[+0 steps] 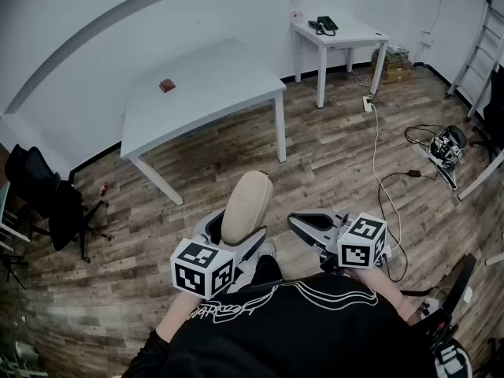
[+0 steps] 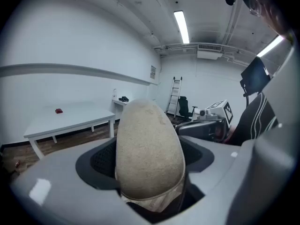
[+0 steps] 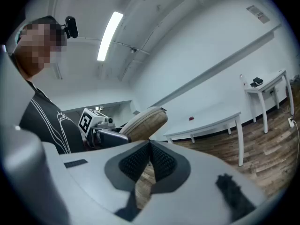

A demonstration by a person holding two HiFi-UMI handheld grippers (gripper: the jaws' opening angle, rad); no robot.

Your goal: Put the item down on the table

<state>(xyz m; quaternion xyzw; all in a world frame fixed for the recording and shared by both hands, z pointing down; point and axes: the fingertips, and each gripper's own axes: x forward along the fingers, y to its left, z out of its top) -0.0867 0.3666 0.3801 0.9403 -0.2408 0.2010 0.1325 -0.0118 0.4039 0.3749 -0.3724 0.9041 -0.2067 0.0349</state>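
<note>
head view: left gripper (image 1: 235,236) held low in front of the person, jaws spread wide and clamped on a beige slipper (image 1: 246,205) that sticks up over the wood floor (image 1: 331,156), well apart from the white table (image 1: 213,93). small red thing (image 1: 166,86) lies on that table. right gripper (image 1: 302,224) beside it, empty. second small table (image 1: 350,34) by the wall, cables (image 1: 378,160) on the floor.
left gripper view: slipper (image 2: 150,146) fills the gap between the pads, table (image 2: 70,118) far behind.
right gripper view: right gripper (image 3: 150,149) jaws closed together, nothing between them.
</note>
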